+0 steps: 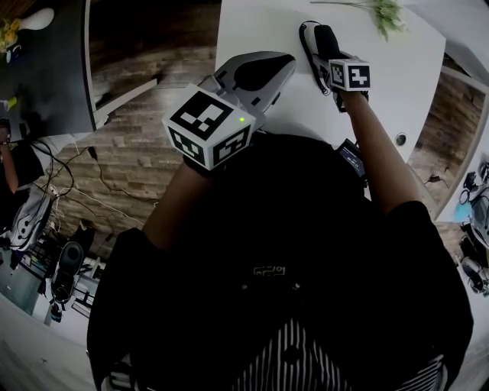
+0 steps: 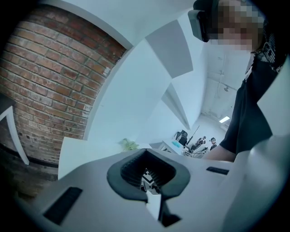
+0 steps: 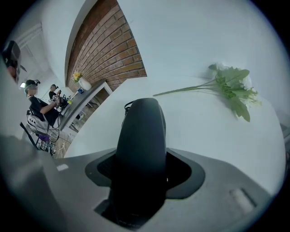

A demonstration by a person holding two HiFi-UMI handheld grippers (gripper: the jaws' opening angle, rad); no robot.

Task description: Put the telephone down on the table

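Note:
The telephone is a black handset held over the white table, and my right gripper is shut on it. In the right gripper view the handset fills the gap between the jaws and points out over the table. I cannot tell whether it touches the table. My left gripper hovers at the table's near edge, to the left of the right one. Its jaws are shut with nothing between them, as the left gripper view also shows.
A green plant sprig lies at the table's far side, past the handset. A small dark device with a lit screen sits by the near table edge under my right arm. A round hole marks the tabletop on the right. Brick floor lies left.

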